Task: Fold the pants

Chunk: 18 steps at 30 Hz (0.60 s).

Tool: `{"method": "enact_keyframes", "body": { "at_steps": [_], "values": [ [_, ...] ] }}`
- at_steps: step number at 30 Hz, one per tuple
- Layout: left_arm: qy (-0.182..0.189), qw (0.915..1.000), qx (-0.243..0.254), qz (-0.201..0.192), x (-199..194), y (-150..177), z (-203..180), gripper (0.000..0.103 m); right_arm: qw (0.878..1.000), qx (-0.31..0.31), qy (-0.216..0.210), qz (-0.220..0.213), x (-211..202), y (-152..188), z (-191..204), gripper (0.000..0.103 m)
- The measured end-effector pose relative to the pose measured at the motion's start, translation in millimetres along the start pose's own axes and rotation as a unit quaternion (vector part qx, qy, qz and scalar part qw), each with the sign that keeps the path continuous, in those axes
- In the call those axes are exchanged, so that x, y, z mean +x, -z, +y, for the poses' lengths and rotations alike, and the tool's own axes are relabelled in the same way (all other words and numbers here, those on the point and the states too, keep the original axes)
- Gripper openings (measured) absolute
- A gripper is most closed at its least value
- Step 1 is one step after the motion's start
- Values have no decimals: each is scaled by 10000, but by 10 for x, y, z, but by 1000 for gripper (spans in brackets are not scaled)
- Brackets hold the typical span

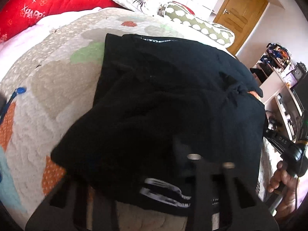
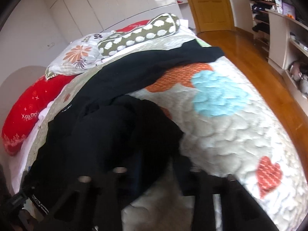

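Both tongs mine: left gripper (image 1: 209, 163) pinching pants (image 1: 173, 96) hem at 6 o'clock; right gripper (image 2: 107, 173) pinching other hem. Pants spread on quilt (image 2: 221, 134). Lift together, level, carry toward waistband (image 1: 156, 40) at 12.

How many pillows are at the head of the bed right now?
3: a red pillow nearest the wall, a floral pillow beside it, and a green spotted pillow toward the door. More may be hidden.

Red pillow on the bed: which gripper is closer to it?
Left. The left gripper works the side of the pants facing the red pillow; the right gripper is farther over, toward the shelves.
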<state>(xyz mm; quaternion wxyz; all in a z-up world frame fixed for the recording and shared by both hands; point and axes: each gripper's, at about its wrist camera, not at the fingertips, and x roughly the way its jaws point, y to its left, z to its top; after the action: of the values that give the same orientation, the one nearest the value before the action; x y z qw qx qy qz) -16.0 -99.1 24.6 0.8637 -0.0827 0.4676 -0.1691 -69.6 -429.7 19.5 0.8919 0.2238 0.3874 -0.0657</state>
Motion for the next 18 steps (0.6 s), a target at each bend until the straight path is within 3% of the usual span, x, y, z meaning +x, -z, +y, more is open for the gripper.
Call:
{"method": "enact_keyframes", "body": {
  "at_steps": [3, 7, 11, 14, 18],
  "values": [
    [258, 9997, -15, -35, -136, -61, 48, 9, 9997, -69, -106, -220, -201, -14, 37, 6],
    [214, 9988, 133, -432, -513, -188, 157, 8, 9974, -192, -5, -688, -682, -52, 23, 5],
    [36, 9983, 103, -575, -738, -250, 392, 9, 9938, -130, 213, -1082, -1180, -48, -164, 5],
    [144, 9991, 123, -368, -676, -129, 478, 9, 9954, 18, 208, -939, -1248, 11, -370, 5],
    [-289, 9979, 558, -153, -508, 239, 334, 9, 9972, -286, 679, 98, -1040, 375, -376, 5]
  ]
}}
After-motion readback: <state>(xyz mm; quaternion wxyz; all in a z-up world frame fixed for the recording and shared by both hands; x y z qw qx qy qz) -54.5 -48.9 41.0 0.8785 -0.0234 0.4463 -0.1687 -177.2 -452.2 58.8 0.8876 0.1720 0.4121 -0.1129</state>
